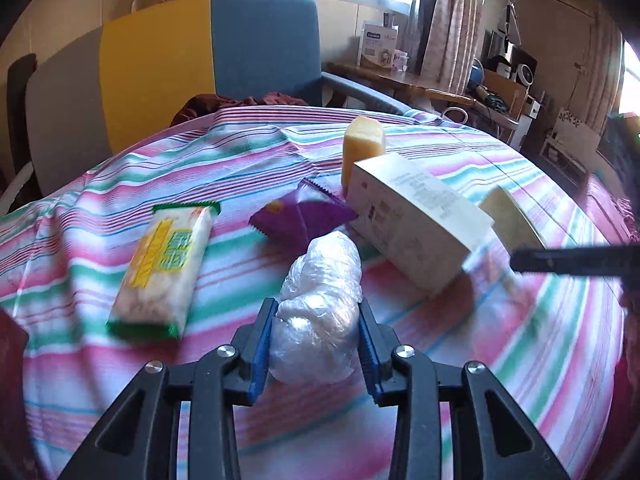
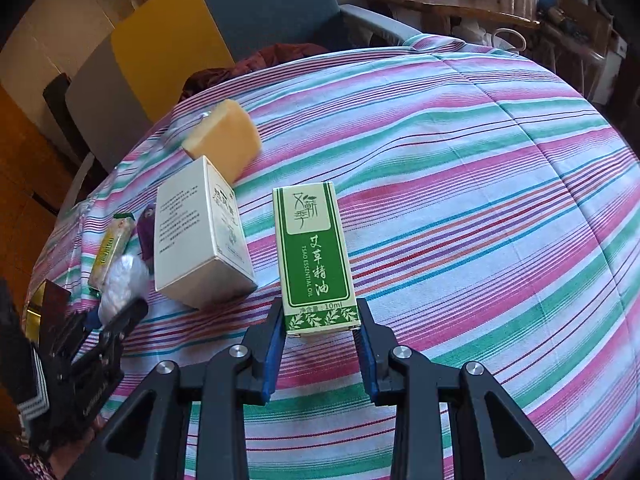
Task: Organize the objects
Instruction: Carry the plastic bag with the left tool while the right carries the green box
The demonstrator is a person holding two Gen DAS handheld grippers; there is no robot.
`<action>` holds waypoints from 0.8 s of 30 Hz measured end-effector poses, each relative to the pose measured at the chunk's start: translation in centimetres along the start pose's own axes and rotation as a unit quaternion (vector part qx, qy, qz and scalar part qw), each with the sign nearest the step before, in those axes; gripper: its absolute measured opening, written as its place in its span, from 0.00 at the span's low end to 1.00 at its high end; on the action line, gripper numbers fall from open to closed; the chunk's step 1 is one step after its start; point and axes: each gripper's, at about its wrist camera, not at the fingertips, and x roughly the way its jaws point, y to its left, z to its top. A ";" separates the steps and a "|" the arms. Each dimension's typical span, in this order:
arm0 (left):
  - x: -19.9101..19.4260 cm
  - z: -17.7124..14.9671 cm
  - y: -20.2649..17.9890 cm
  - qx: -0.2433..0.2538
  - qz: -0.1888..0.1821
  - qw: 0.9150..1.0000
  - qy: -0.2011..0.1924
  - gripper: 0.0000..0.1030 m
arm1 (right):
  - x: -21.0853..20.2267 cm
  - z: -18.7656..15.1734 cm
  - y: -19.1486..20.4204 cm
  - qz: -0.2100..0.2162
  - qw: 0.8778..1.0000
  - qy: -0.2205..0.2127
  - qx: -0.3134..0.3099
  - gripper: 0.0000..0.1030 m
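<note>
My left gripper is shut on a clear plastic-wrapped bundle, held just above the striped cloth. My right gripper is shut on the near end of a green and cream essential oil box lying on the cloth. A white box lies beside it, also in the right wrist view. A yellow sponge-like block stands behind. A green and yellow snack packet and a purple packet lie to the left.
The striped cloth covers a round table. A blue, yellow and grey chair stands behind the table. A dark red cloth lies on its seat. A wooden desk with clutter stands at the back right.
</note>
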 end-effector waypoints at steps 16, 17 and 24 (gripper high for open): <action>-8.0 -5.5 0.8 -0.002 0.005 0.998 -0.058 0.36 | -1.1 0.1 1.9 -0.025 0.997 -0.042 -0.058 0.32; -8.6 -5.6 1.0 -0.004 0.003 0.998 -0.065 0.36 | -1.1 0.1 2.1 -0.023 0.997 -0.043 -0.060 0.32; -11.7 -7.0 2.8 -0.034 0.000 0.997 -0.075 0.36 | -1.1 -0.2 2.5 -0.008 0.997 -0.043 -0.066 0.32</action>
